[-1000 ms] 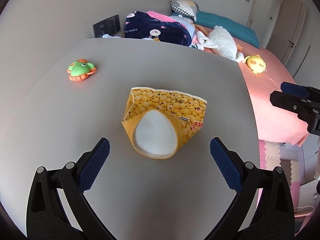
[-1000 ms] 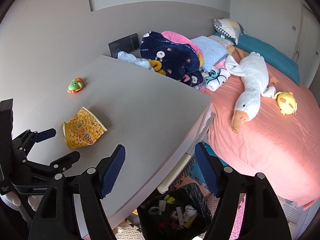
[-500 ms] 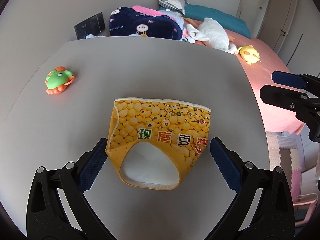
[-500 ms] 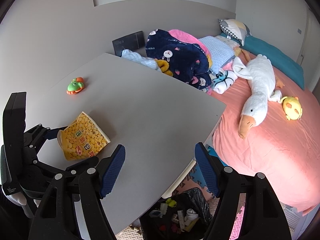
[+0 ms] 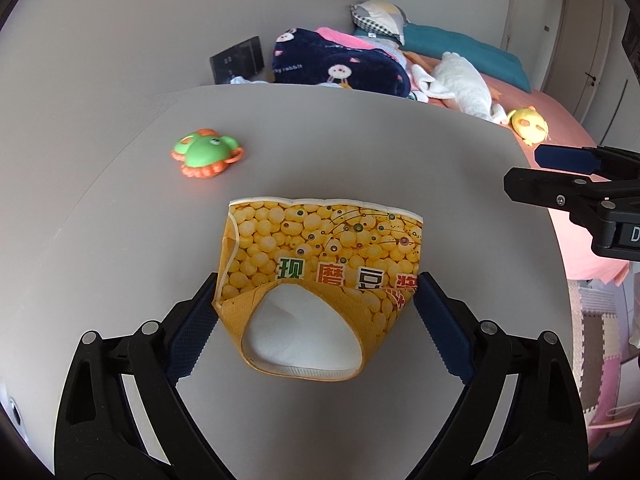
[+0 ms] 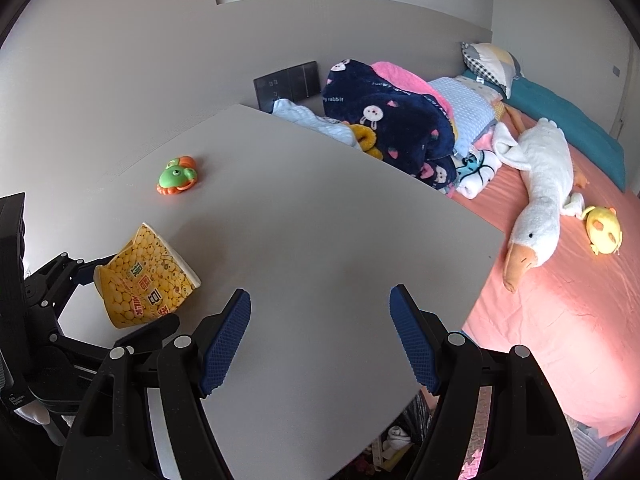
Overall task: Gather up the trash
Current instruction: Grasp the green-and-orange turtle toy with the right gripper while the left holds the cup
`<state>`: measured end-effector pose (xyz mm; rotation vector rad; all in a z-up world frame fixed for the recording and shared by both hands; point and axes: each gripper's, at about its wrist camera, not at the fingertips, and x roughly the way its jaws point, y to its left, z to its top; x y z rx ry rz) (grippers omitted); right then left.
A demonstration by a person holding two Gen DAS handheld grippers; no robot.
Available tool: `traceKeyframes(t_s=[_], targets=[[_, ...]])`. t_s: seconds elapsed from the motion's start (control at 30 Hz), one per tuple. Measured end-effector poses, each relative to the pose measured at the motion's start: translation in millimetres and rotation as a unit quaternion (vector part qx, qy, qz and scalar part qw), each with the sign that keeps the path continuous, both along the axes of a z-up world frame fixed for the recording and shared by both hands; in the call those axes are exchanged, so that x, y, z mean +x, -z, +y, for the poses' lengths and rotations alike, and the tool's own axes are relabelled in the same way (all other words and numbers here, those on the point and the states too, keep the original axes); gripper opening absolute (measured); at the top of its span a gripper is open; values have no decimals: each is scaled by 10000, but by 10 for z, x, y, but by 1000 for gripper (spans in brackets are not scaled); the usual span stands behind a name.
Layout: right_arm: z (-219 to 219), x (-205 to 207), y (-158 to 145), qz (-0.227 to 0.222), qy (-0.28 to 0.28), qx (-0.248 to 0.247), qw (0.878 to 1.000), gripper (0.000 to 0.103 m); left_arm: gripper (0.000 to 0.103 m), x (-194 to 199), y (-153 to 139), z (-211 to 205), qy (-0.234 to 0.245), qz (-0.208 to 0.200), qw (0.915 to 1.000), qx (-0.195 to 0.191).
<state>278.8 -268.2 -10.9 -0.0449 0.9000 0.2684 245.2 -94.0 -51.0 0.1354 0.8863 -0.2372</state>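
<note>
A bed [image 6: 560,300] with a salmon-pink sheet fills the right side of the room, carrying a heap of blankets [image 6: 384,120], a long white plush goose [image 6: 540,192] and a small yellow plush toy [image 6: 604,230]. Beside it stands the broad grey worktop [image 6: 320,240]. Near its left edge lies the task's thing, a crushed yellow paper cup [image 5: 320,264] printed with soybeans and Chinese characters, on its side with the flattened rim away from me and the white base toward the left tool [image 5: 314,312]. That tool straddles the cup's base end; its jaws are closing, the blue pads right at the cup's two sides, though I cannot tell whether they press on it. The right tool [image 6: 320,340] hangs over the bare middle of the worktop, jaws partly spread and holding nothing. Farther back on the worktop, well apart from the cup, sits a small green and orange crab toy [image 5: 206,152].
</note>
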Motion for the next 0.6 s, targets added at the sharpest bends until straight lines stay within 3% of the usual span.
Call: traceKeyframes(t_s=[0.6], targets=[[1107,546,197,152,-475,-4,9988,73,91,-52,-68,1317,-1058,-54,9943,102]])
